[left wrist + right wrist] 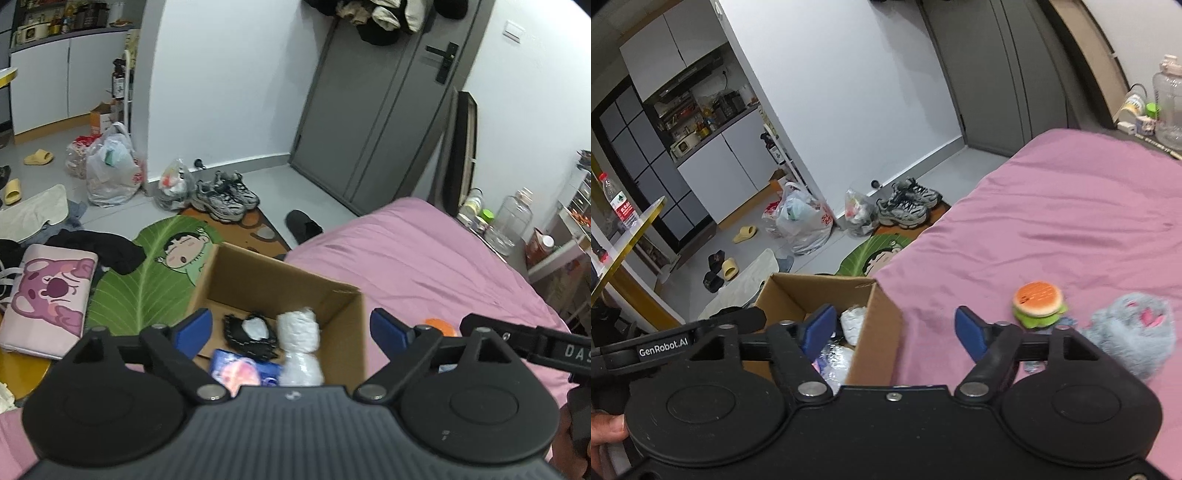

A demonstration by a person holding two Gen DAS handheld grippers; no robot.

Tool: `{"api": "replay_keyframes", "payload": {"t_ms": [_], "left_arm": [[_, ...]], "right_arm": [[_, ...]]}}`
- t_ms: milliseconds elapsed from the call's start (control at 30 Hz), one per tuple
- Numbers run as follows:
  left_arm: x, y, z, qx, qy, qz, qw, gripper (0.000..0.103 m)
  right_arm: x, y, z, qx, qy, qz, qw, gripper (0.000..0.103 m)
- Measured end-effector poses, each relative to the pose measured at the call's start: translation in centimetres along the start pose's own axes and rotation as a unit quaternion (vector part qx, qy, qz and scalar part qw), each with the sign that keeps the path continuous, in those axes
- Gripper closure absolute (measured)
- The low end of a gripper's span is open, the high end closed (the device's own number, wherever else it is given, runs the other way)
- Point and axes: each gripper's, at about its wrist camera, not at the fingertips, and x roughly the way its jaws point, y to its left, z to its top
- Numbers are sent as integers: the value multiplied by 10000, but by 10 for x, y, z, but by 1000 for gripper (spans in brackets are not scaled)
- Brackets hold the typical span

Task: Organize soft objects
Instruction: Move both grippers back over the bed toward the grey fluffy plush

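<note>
Pink bedding (1052, 221) covers the bed where a cardboard box (347, 332) sits at its left edge, holding a white bundle (299, 328), a black pouch (251, 334) and a blue packet (240, 369). Above the box, the left gripper (291, 328) hangs with jaws spread and empty. The right gripper (895, 326), likewise agape, hovers beside the box, a plush burger (1038, 302) and grey fluffy toy (1134, 332) lying just right of its fingers.

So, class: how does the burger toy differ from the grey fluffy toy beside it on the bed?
The burger toy is smooth, with an orange bun and green base; the fluffy toy is shaggy grey with pink patches. The burger toy looks smaller and lies nearer the cardboard box. Both rest on the pink bed, outside the box, ungripped.
</note>
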Motion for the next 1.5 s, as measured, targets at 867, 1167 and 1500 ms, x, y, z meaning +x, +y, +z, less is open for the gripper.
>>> {"api": "replay_keyframes", "payload": {"t_ms": [867,1167,1500], "left_arm": [[11,-90,-7,823,246,-589,9946,0],[21,-123,-7,1010,375,-560,9926,0],[47,-156,-17,1090,534,-555,9911,1]], "right_arm": [[-56,-98,-5,265,-499,-639,9964,3],[-59,-139,-14,528,-569,-804,9937,3],[-42,-184,-32,1054,-477,-691,9909,15]]}}
